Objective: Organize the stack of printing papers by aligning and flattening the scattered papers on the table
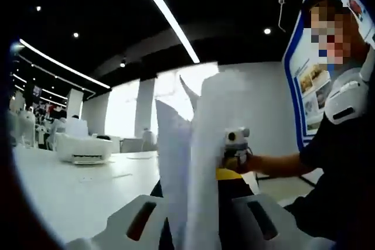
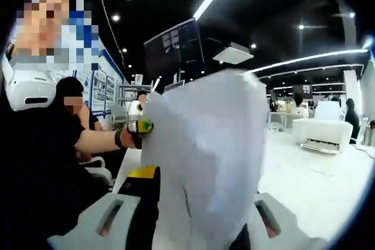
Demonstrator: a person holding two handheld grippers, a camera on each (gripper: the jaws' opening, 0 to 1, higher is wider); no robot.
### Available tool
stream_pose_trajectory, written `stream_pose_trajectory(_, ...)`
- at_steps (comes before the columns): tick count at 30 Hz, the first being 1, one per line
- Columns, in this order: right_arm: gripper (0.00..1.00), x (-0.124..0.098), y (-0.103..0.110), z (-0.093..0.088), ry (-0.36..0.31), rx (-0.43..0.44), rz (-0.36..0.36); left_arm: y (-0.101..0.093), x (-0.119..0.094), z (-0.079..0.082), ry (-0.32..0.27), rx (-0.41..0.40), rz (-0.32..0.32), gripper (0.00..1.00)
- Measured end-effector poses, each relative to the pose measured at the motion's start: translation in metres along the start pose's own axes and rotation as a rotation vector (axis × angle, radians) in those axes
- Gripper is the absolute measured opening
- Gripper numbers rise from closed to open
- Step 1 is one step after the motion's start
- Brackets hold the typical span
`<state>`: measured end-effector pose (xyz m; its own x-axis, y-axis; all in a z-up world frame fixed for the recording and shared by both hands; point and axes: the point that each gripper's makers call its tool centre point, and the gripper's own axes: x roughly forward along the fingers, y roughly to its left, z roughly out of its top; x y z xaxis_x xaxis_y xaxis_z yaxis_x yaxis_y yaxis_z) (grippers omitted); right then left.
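A stack of white printing papers (image 1: 205, 144) stands upright between the jaws of my left gripper (image 1: 199, 194), which is shut on its lower edge. A few sheets splay apart at the top. The right gripper (image 1: 237, 143), held by a person's hand, meets the stack's far side. In the right gripper view the same papers (image 2: 205, 144) rise as a broad curved sheet from my right gripper (image 2: 193, 209), shut on them, with its yellow-tipped black finger (image 2: 143, 191) on the left. The left gripper (image 2: 139, 123) shows at the stack's left edge.
The white table (image 1: 76, 191) stretches away below the papers. A white printer (image 1: 85, 147) sits on it further off, and is also visible as the printer (image 2: 325, 133). A person in black (image 1: 340, 185) stands close beside the grippers. A blue poster panel (image 1: 304, 86) is behind.
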<state>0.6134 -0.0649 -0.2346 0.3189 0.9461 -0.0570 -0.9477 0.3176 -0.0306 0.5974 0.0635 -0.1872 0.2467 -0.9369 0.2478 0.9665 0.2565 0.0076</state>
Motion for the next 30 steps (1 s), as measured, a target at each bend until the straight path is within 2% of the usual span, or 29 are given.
stream_pose_trajectory(2, 0.42, 0.004, 0.003, -0.001, 0.016, -0.01, -0.003, -0.002, 0.006, 0.005, -0.007, 0.002, -0.015, 0.16)
stream_pose_trajectory(4, 0.43, 0.007, 0.013, 0.004, 0.021, -0.015, 0.043, -0.009, 0.015, 0.011, -0.009, 0.008, -0.054, 0.17)
stream_pose_trajectory(6, 0.43, 0.006, 0.015, 0.01, 0.013, -0.024, 0.046, -0.014, 0.023, 0.011, 0.018, 0.049, -0.078, 0.21)
stream_pose_trajectory(7, 0.44, 0.003, 0.011, 0.011, 0.01, -0.031, 0.031, -0.015, 0.026, 0.01, 0.027, 0.059, -0.075, 0.22)
stream_pose_trajectory(9, 0.47, -0.004, 0.0, 0.007, 0.009, -0.015, -0.005, -0.008, 0.023, 0.002, 0.045, 0.017, -0.059, 0.24)
stream_pose_trajectory(12, 0.54, -0.018, -0.015, -0.005, 0.017, 0.035, -0.056, 0.002, 0.015, -0.007, 0.041, -0.013, -0.027, 0.23)
stream_pose_trajectory(15, 0.61, -0.025, -0.012, -0.012, 0.027, 0.04, -0.033, 0.003, 0.011, -0.008, 0.036, -0.022, -0.025, 0.23)
stream_pose_trajectory(16, 0.59, -0.027, -0.012, -0.012, 0.024, 0.045, -0.031, 0.003, 0.012, -0.007, 0.033, -0.023, -0.026, 0.23)
stream_pose_trajectory(19, 0.44, -0.025, -0.01, 0.002, -0.026, 0.056, -0.022, -0.001, 0.018, 0.004, -0.001, -0.029, -0.046, 0.22)
stream_pose_trajectory(20, 0.43, -0.023, -0.008, 0.005, -0.033, 0.056, -0.013, -0.002, 0.02, 0.005, -0.004, -0.029, -0.05, 0.22)
stream_pose_trajectory(22, 0.47, -0.013, -0.003, 0.012, -0.033, 0.048, -0.016, -0.006, 0.032, 0.004, 0.0, -0.02, -0.054, 0.22)
stream_pose_trajectory(24, 0.52, -0.007, -0.005, 0.01, -0.011, 0.051, -0.036, -0.008, 0.038, 0.001, 0.005, -0.011, -0.049, 0.22)
stream_pose_trajectory(26, 0.51, -0.006, -0.008, 0.004, 0.012, 0.035, -0.064, -0.008, 0.039, -0.001, 0.004, -0.012, -0.044, 0.23)
stream_pose_trajectory(27, 0.51, -0.01, -0.017, -0.005, 0.047, 0.011, -0.115, -0.008, 0.038, -0.001, 0.001, -0.016, -0.039, 0.23)
stream_pose_trajectory(30, 0.53, -0.024, -0.035, -0.015, 0.078, 0.007, -0.212, -0.005, 0.03, 0.0, 0.0, -0.018, -0.018, 0.22)
